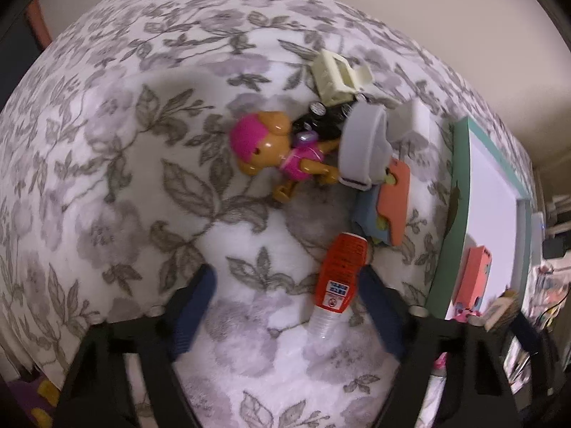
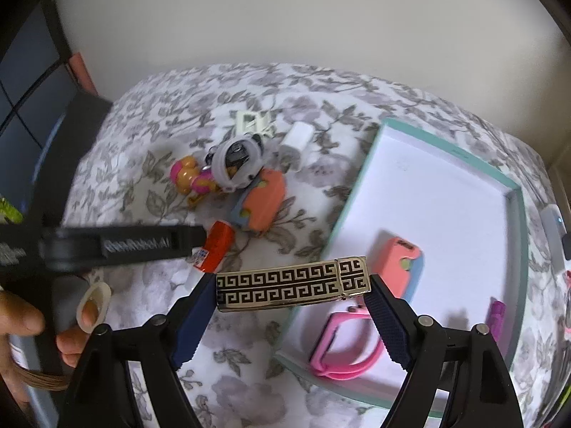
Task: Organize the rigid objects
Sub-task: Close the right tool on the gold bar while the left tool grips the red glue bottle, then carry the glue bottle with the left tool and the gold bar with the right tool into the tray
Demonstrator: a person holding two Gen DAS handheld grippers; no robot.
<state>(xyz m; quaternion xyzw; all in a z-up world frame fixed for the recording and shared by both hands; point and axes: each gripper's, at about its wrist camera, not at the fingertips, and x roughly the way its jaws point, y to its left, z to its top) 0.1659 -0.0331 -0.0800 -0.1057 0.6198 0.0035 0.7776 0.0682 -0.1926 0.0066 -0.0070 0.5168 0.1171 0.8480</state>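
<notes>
Over the flowered blanket (image 1: 107,142): left gripper (image 1: 285,285) spread around the orange bottle (image 1: 339,271), not pinching; right gripper (image 2: 292,285) clamped endwise on the patterned lighter (image 2: 292,285) beside the tray (image 2: 514,192).

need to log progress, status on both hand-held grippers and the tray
Right hand-held gripper shut on gold patterned bar, held lengthwise beside the tray. Left hand-held gripper open over the orange tube, not gripping. Toy pile still on blanket.

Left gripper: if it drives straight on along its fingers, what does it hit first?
Probably the orange-labelled clear plastic tube lying on the floral grey-and-white blanket; it lies between the open fingers of the left gripper, close against one of them. Depth is uncertain.
</notes>
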